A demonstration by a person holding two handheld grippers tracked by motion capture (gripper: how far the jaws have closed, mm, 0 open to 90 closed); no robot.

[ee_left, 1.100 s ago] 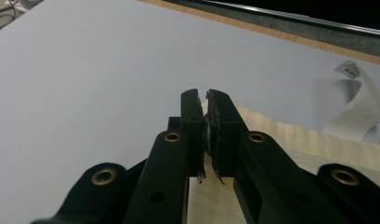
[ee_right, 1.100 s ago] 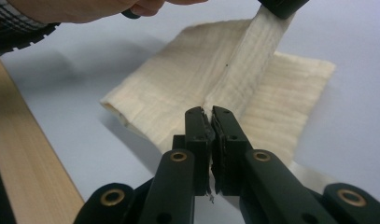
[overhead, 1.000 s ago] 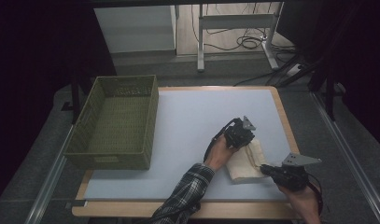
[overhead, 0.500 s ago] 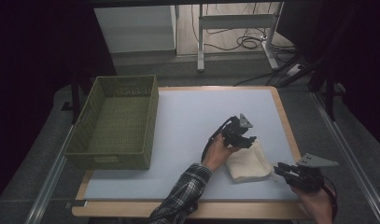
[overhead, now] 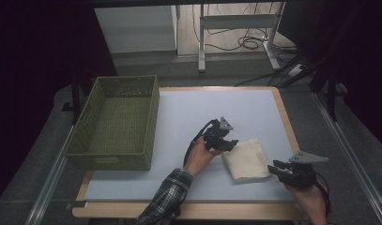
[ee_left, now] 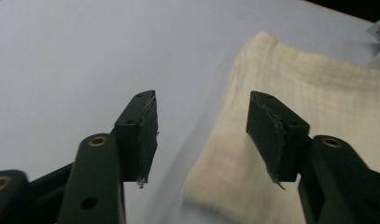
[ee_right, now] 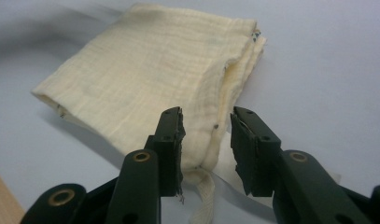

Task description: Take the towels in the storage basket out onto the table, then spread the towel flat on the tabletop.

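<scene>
Folded cream cloth (overhead: 246, 159) lies flat on the worktop (overhead: 179, 112), well right of the green basket (overhead: 116, 123), released by both grippers.

Cloth like this is light, soft and limp (a thin gauze weave, several layers thick), so it should sag if lifted by one spot; a corner or the stacked folded edge looks the best hold. Left hand-held gripper (overhead: 226, 143) sits just beside the cloth's left edge, its jaws having just been opening, now fairly wide with only that edge beneath them. Right hand-held gripper (overhead: 278, 167) hovers low at the cloth's near right corner, jaws also freshly parted, narrowly, straddling the corner without pinching.
</scene>
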